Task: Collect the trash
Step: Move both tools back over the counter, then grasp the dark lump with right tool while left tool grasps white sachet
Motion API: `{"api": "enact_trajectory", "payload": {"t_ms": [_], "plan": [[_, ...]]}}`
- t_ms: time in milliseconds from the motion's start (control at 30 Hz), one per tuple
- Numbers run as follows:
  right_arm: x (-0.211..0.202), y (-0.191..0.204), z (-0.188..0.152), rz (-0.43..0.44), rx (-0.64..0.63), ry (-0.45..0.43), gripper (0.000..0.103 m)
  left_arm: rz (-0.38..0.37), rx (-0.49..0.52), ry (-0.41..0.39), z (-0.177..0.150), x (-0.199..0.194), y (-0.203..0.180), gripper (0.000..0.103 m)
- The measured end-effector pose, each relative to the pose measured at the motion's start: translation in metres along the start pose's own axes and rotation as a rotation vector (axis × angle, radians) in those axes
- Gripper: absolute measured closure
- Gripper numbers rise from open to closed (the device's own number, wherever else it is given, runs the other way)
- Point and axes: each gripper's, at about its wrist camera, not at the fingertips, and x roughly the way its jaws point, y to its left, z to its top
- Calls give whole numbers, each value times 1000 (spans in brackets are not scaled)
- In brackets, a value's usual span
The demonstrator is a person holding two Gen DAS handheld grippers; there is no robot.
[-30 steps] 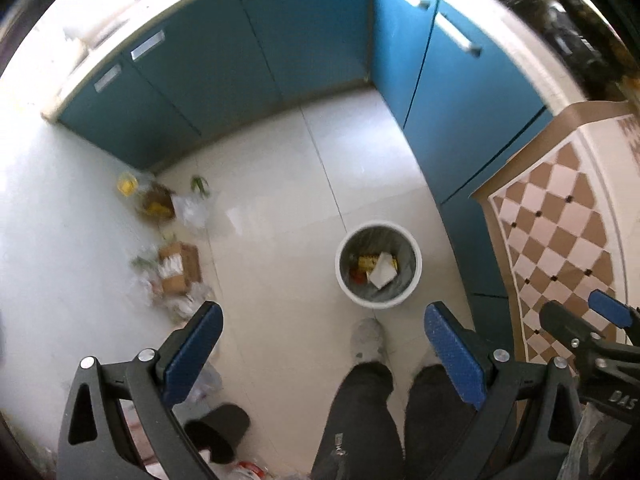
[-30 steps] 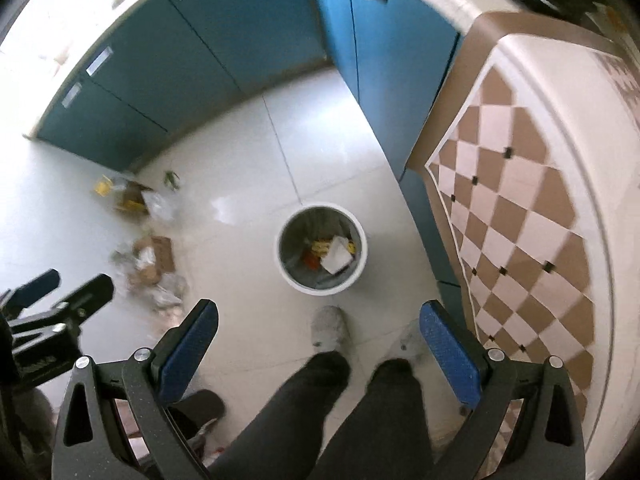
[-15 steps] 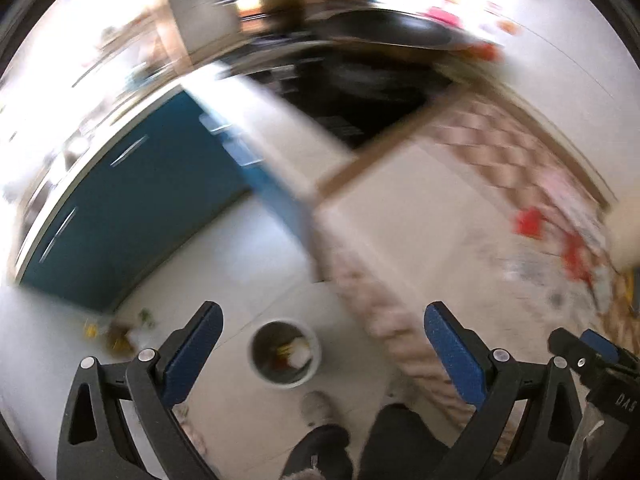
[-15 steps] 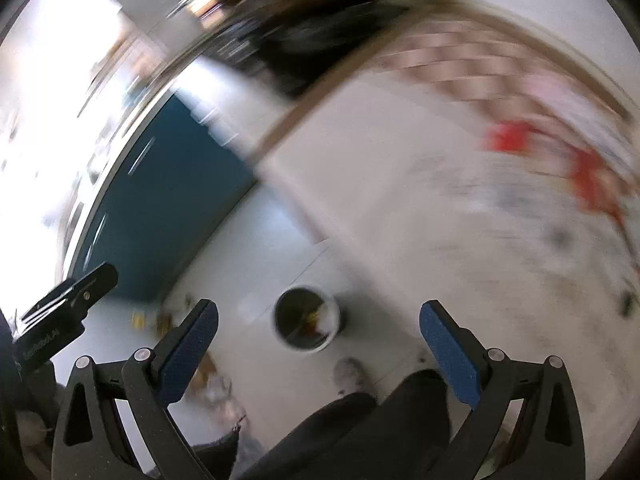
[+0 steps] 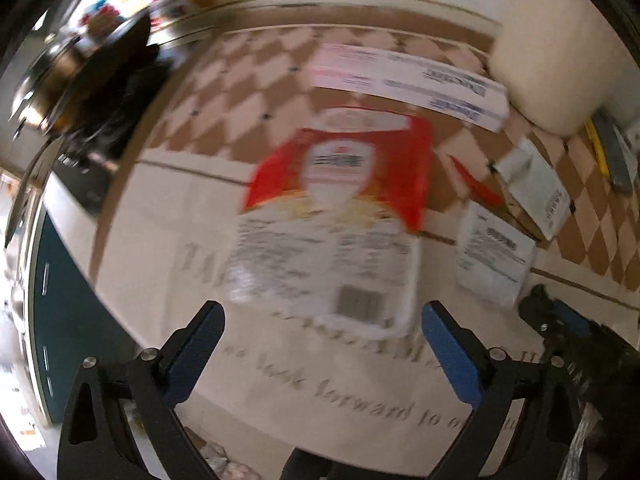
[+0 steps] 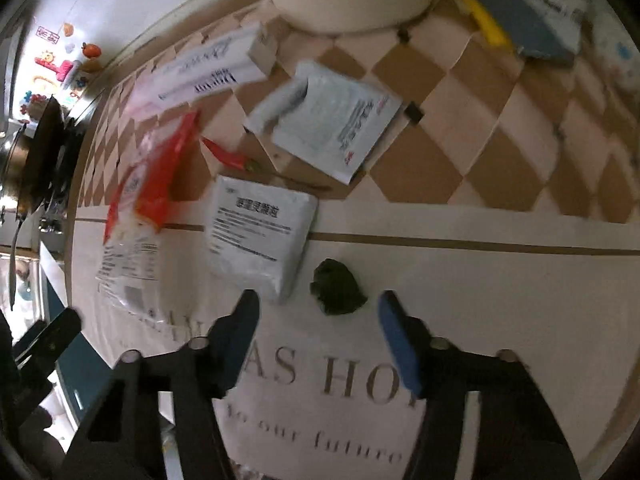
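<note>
Both views have swung off the floor bin onto the checked cloth-covered worktop point(image 6: 460, 168). The right tongs point(image 6: 320, 334) are closing, nothing between them yet; the dark green crumpled wad point(image 6: 338, 288) lies just ahead at twelve o'clock. The left tongs point(image 5: 322, 344) gape empty below the red-and-clear plastic food bag point(image 5: 336, 216).

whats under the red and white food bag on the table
The red and white food bag lies flat on the printed tablecloth, over its brown line and lettering. Whatever the opaque part covers cannot be seen.
</note>
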Motion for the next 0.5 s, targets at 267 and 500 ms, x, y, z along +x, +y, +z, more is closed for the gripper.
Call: {"api": "enact_trajectory", "payload": {"t_ms": [267, 500], "plan": [[-9, -12, -8, -6, -49, -78, 78, -103, 120, 17, 27, 17, -63, 12], [-34, -74, -1, -62, 48, -94, 78, -163, 189, 94, 35, 53, -101, 51]]}}
